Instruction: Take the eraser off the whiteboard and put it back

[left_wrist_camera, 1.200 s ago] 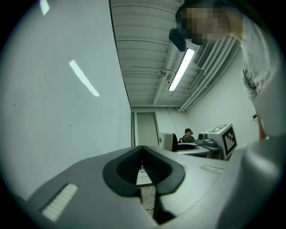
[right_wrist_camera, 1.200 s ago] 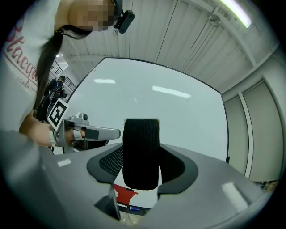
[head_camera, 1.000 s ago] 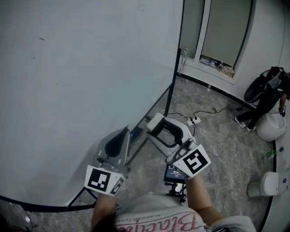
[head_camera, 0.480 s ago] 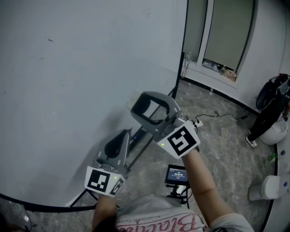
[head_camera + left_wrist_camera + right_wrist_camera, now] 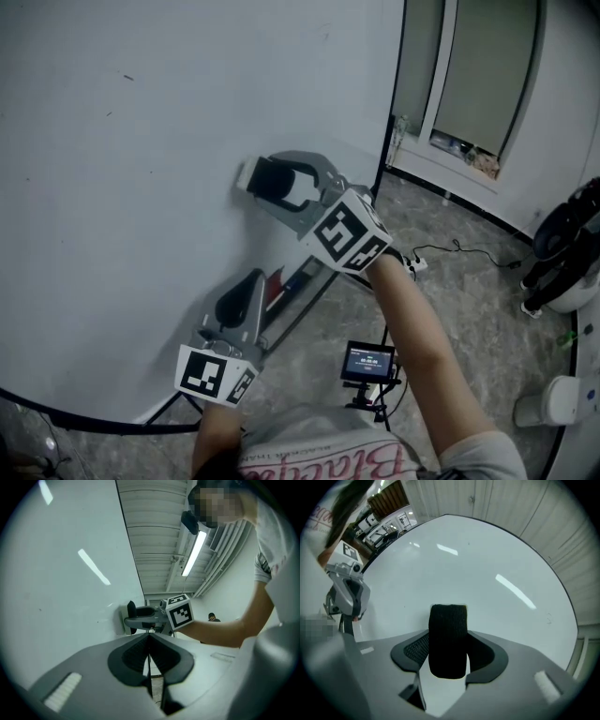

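Note:
The eraser [image 5: 251, 176], black felt on a pale back, sits between the jaws of my right gripper [image 5: 265, 179], which is shut on it. It is held level with its pale side towards the whiteboard [image 5: 131, 187], at or very near the surface. In the right gripper view the black eraser [image 5: 448, 639] fills the gap of that gripper [image 5: 448, 654]. The left gripper view shows the same eraser [image 5: 131, 616] beside the whiteboard [image 5: 65, 588]. Lower down by the board's bottom edge, my left gripper [image 5: 251, 279] is shut and holds nothing; its jaws [image 5: 149, 654] meet.
A red marker [image 5: 274, 281] lies by the board's lower frame. A small screen on a stand [image 5: 367, 360] is on the stone floor below my right arm. Cables and a power strip [image 5: 418, 263] lie further back; white bins [image 5: 561, 401] and a dark bag stand at the right.
My right gripper has carried the eraser up and left from near the board's lower corner to the board's face, rolling as it went. The left gripper has stayed almost still.

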Demonstrator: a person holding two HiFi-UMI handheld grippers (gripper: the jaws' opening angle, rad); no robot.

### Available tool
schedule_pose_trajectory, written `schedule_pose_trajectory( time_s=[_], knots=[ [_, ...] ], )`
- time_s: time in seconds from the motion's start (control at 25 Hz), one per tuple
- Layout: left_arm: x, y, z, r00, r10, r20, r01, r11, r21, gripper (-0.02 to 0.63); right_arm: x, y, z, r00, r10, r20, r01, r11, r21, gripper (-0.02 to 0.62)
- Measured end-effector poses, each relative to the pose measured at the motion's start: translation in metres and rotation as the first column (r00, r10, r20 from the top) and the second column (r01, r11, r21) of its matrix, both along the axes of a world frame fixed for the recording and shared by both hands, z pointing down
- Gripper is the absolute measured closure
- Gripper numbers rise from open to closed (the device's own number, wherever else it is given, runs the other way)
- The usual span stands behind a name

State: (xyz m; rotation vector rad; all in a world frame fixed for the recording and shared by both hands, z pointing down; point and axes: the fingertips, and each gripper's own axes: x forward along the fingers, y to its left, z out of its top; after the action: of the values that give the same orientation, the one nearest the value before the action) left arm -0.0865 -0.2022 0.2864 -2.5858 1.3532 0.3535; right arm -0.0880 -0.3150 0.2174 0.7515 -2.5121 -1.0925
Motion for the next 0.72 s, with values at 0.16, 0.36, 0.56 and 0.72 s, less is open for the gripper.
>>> schedule_pose_trajectory(
  time_s=[0.16, 0.36, 0.56, 0.72],
  knots=[
    [-0.002, -0.002, 0.001, 1.0, -0.004, 0.0, 0.004, 1.0, -0.002, 0.607, -0.004, -0.004, 0.003, 0.998, -0.001, -0.062, 0.002, 1.0, 0.018, 0.359],
    [0.002, -0.004, 0.0, 1.0, 0.006, 0.002, -0.006, 1.0, 0.003, 0.607, -0.005, -0.003, 0.002, 0.999, 0.011, -0.05, -0.01, 1.0, 0.023, 0.351],
    [0.003, -0.006, 0.001, 1.0, 0.015, 0.004, -0.015, 1.0, -0.001, 0.607, -0.002, 0.001, 0.0, 1.0, 0.011, 0.022, -0.011, 1.0, 0.015, 0.31],
    [0.005, -0.007, 0.003, 1.0, 0.019, 0.005, -0.019, 1.0, -0.009, 0.607, 0.012, 0.008, 0.0, 0.996, 0.023, 0.089, -0.023, 1.0, 0.0, 0.31]
  ],
)
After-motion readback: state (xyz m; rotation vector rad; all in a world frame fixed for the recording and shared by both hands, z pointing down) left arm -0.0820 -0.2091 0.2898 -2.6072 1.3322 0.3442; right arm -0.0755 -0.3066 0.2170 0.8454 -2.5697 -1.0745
